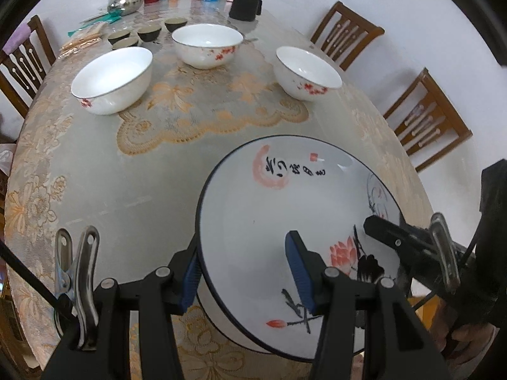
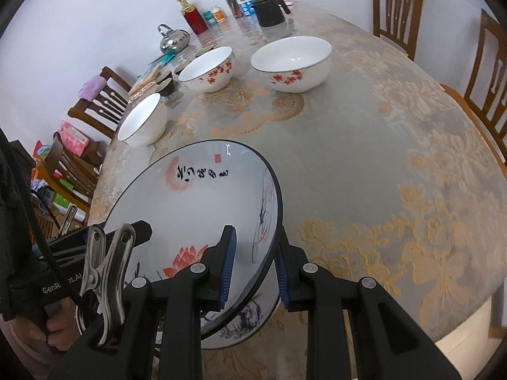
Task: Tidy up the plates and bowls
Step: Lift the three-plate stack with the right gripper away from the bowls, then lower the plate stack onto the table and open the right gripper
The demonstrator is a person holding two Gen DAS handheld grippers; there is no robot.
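1. The left tongs (image 1: 245, 272) straddle the near-left rim of the painted plate (image 1: 285, 196). One blue pad is outside the rim and the other is over the plate's face, well in from the rim, so I cannot tell if they really press on it.
2. The right tongs (image 2: 253, 269) pinch the opposite rim of the same plate, one pad on the inner face and one against the underside. This grip looks firm.
3. The plate is between the two tongs and tilted, its right edge higher than its left. It hangs just above a second plate (image 2: 240, 326), of which only a painted part shows below it, at the near edge of the table (image 2: 396, 158).
4. The relation that matters, I judge, is this: the top plate sits almost directly over the lower one, and both hands are equally near, one on each side. The next move, lifting away or setting down, needs the two hands to go together, or the plate will tip.
5. The plate is white with a thin dark rim, a red lotus, black calligraphy and a small red seal. It looks glossy and probably slippery.
6. Beyond the plate, three white bowls with red blossoms stand apart: the left bowl (image 1: 112, 79), the middle bowl (image 1: 207, 44) and the right bowl (image 1: 305, 72).
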